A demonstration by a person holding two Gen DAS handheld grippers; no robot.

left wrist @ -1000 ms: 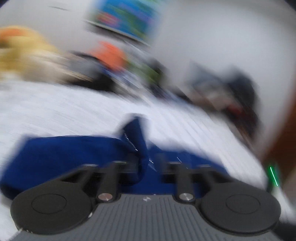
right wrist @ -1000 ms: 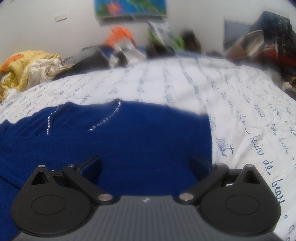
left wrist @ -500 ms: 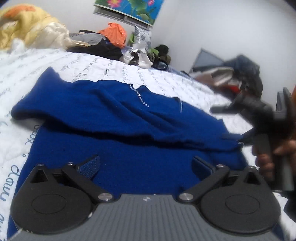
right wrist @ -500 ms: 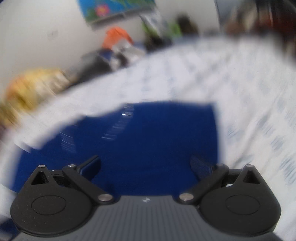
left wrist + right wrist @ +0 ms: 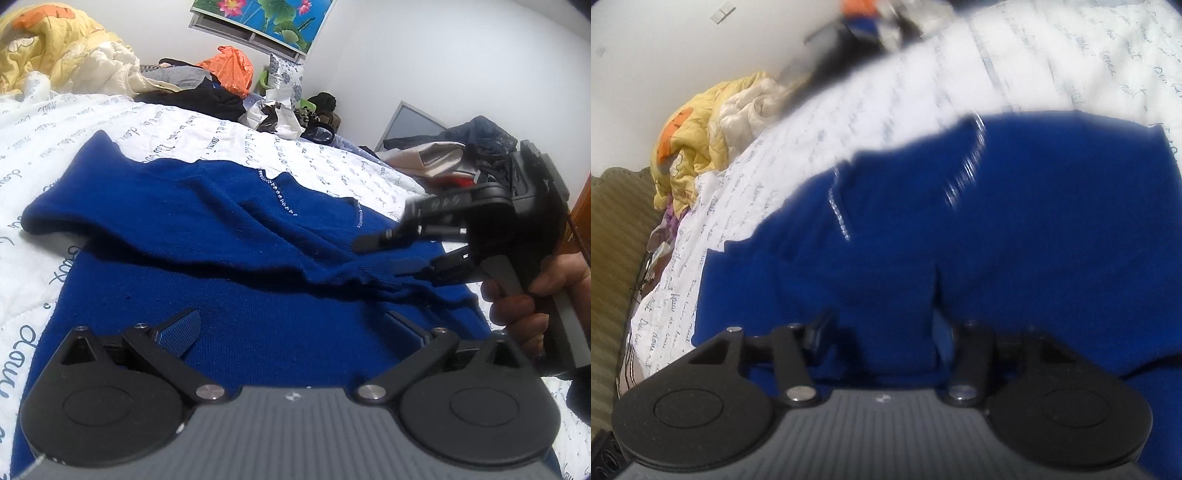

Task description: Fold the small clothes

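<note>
Closest in, the left tongs (image 5: 291, 328) are spread wide with nothing in them, hovering just over the lower body of the blue sweater (image 5: 229, 236). Over on the right, a hand (image 5: 524, 295) holds the right tongs (image 5: 384, 253), which are closing, with the sweater's sleeve cuff (image 5: 373, 271) between the fingers. Can't tell if the pads press it yet. The sweater lies flat on the bed's white quilt (image 5: 155, 129) with script printed on it. Farther back there's a yellow duvet (image 5: 55, 55) and an orange bag (image 5: 231, 70).
</note>
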